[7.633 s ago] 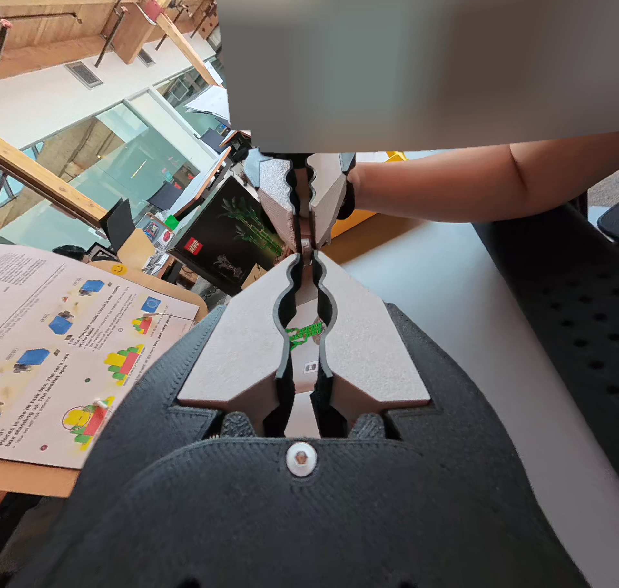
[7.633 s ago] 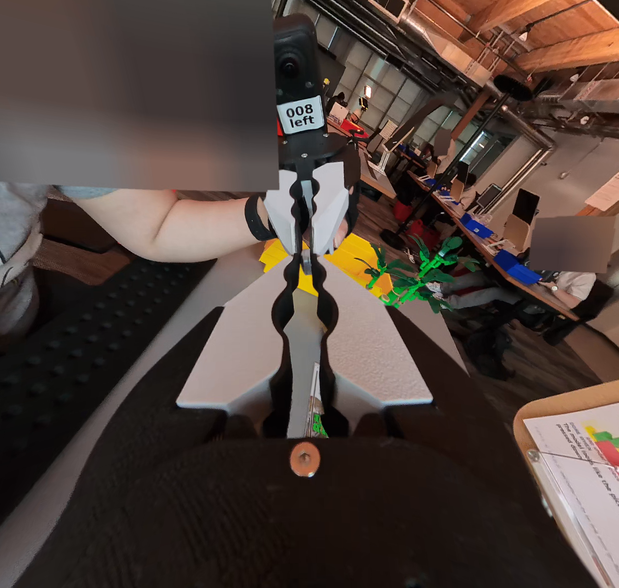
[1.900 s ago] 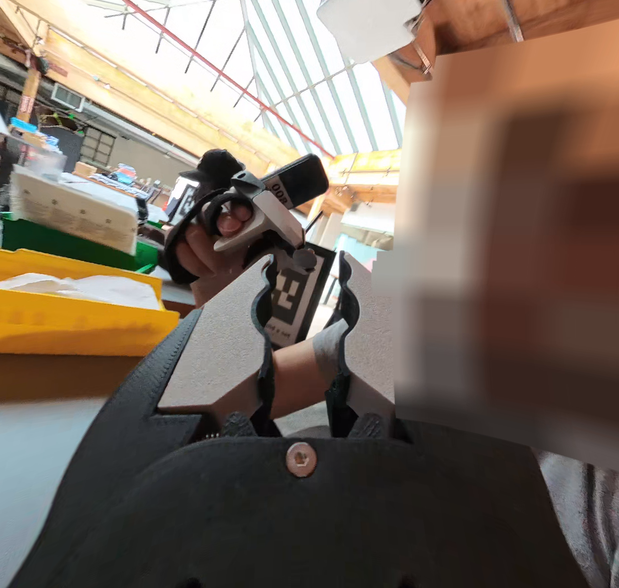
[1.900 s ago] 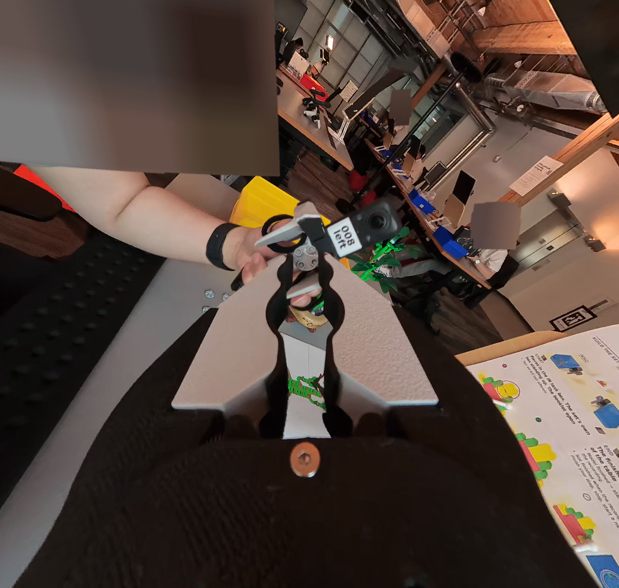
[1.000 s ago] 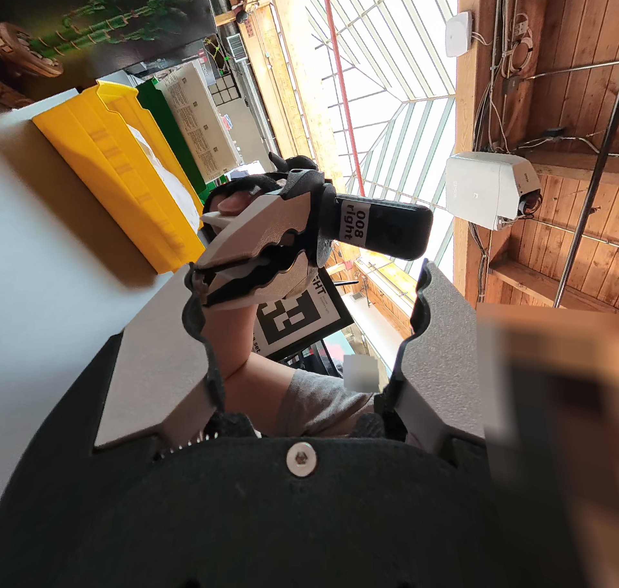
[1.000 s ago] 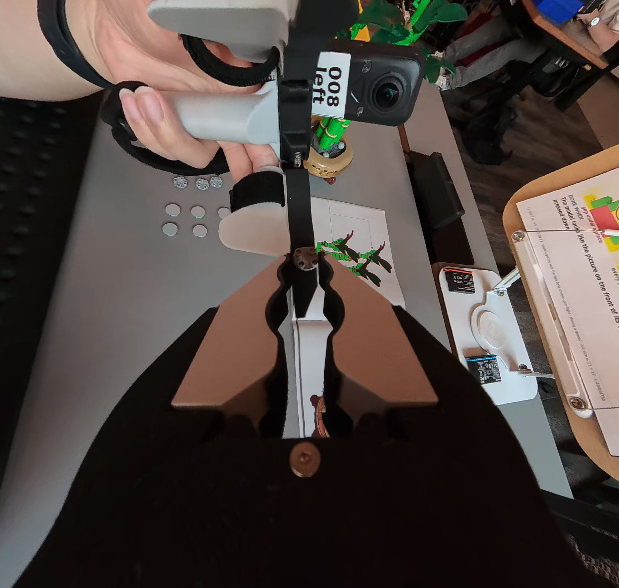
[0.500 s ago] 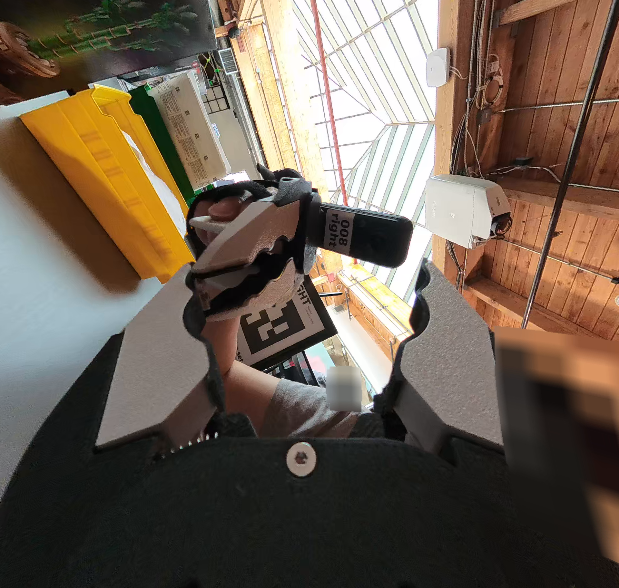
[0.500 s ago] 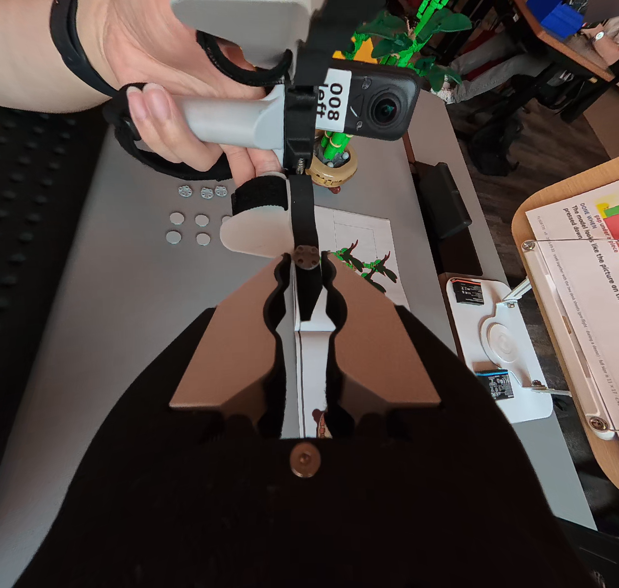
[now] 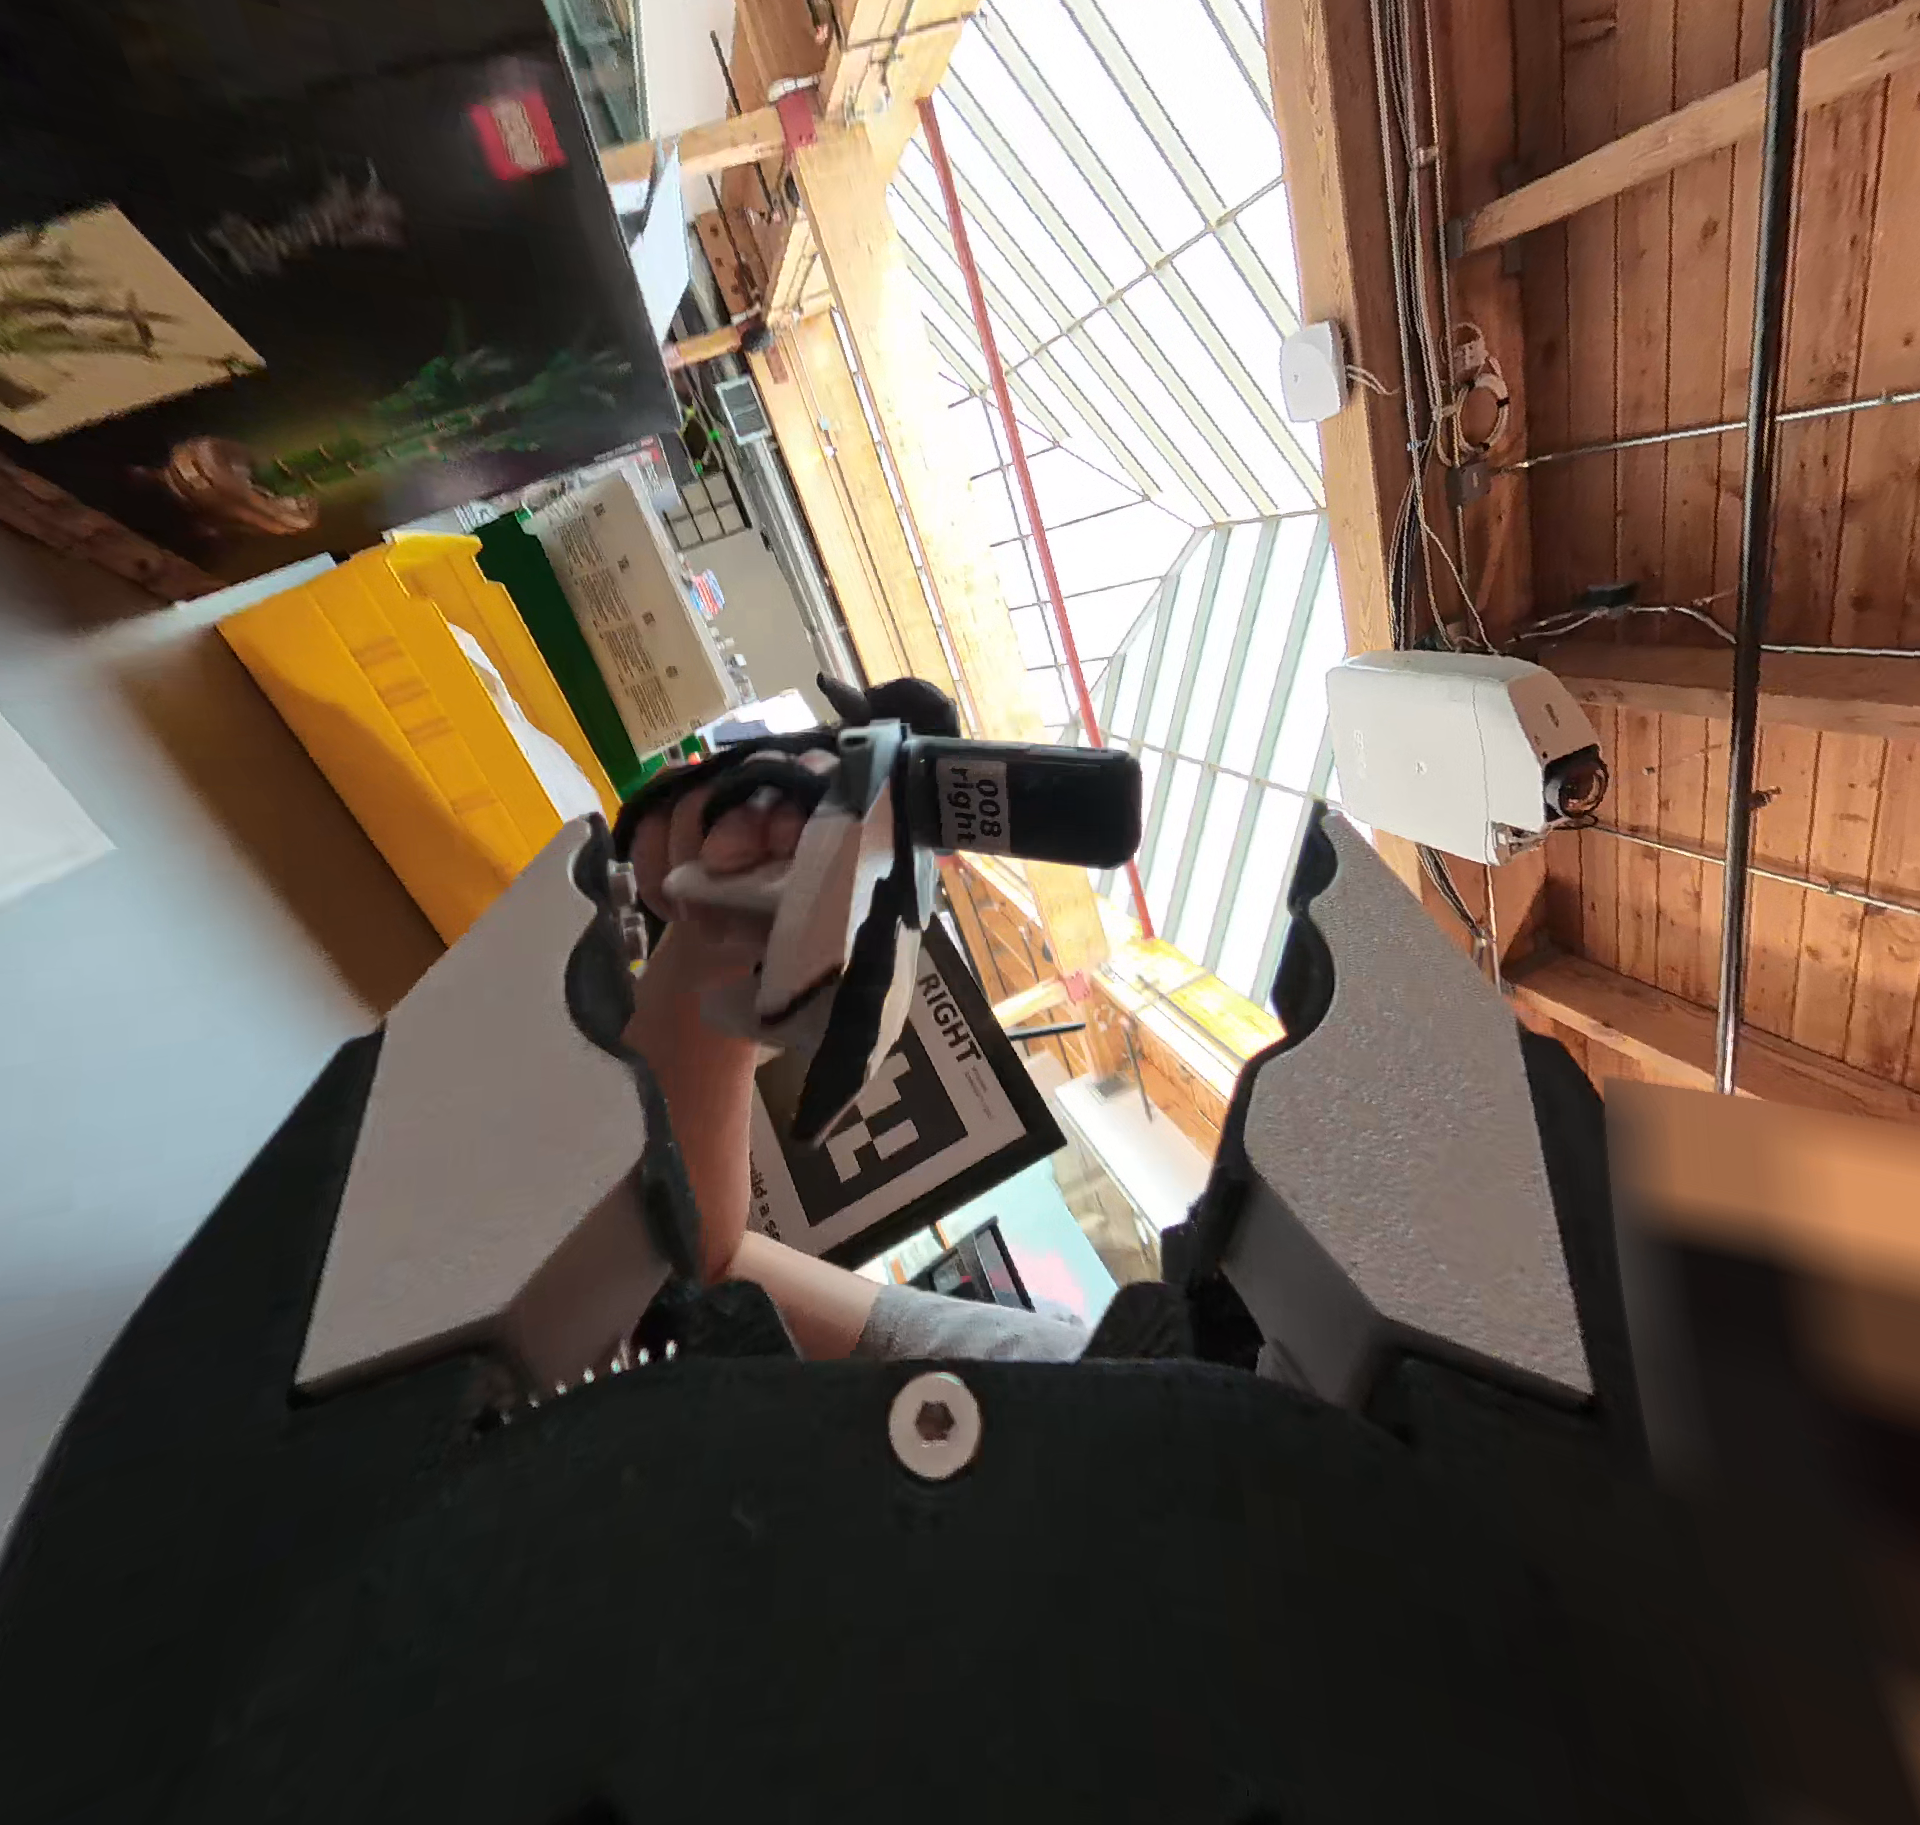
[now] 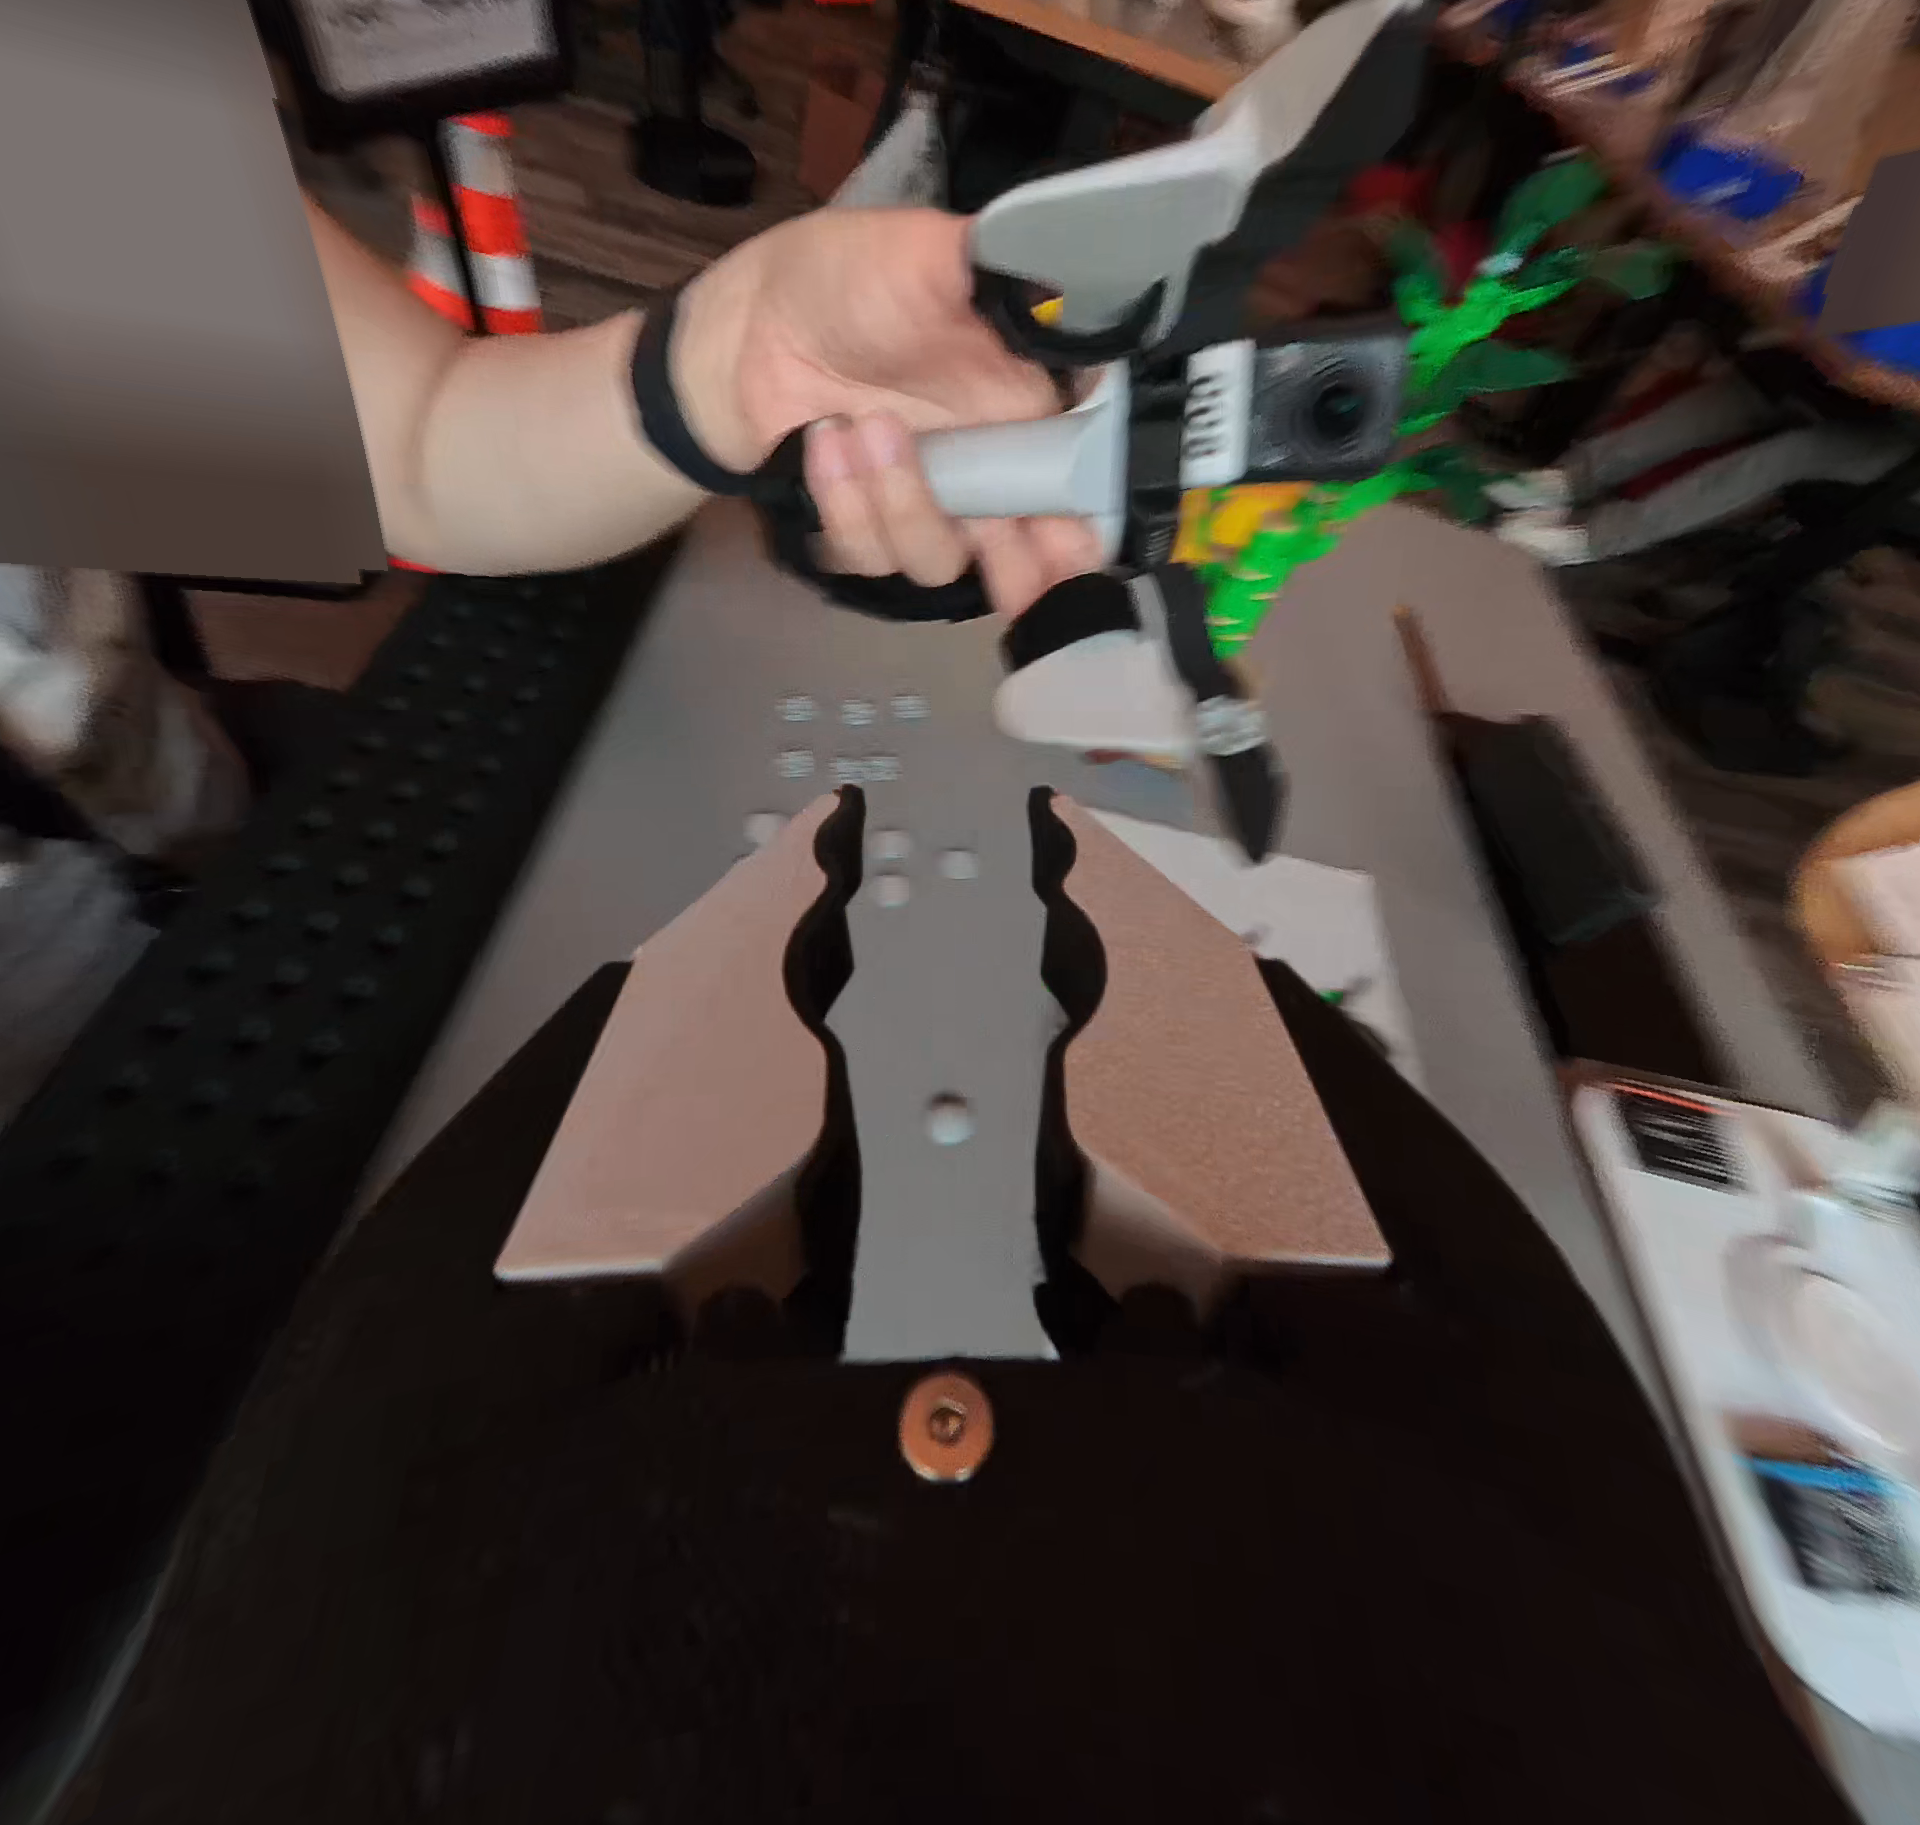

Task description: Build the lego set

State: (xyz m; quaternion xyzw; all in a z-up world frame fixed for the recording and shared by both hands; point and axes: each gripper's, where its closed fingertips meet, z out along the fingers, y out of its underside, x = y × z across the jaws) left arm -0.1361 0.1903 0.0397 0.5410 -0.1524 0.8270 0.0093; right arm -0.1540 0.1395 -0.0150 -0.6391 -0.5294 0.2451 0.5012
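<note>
Lego plant (image 10: 1455, 341) stands just behind the wide-open, empty left gripper (image 10: 1247, 487), which could bump it over, while the right gripper (image 10: 945, 804), open too, holds nothing.

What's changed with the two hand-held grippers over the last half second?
The right hand-held gripper has opened and let go of the small round piece, then swung left over the grey table and its loose round pieces. The left hand-held gripper stays wide open, empty, tipped toward the ceiling.

Yellow bin (image 9: 395, 715) beside green bin (image 9: 540, 622)
</note>
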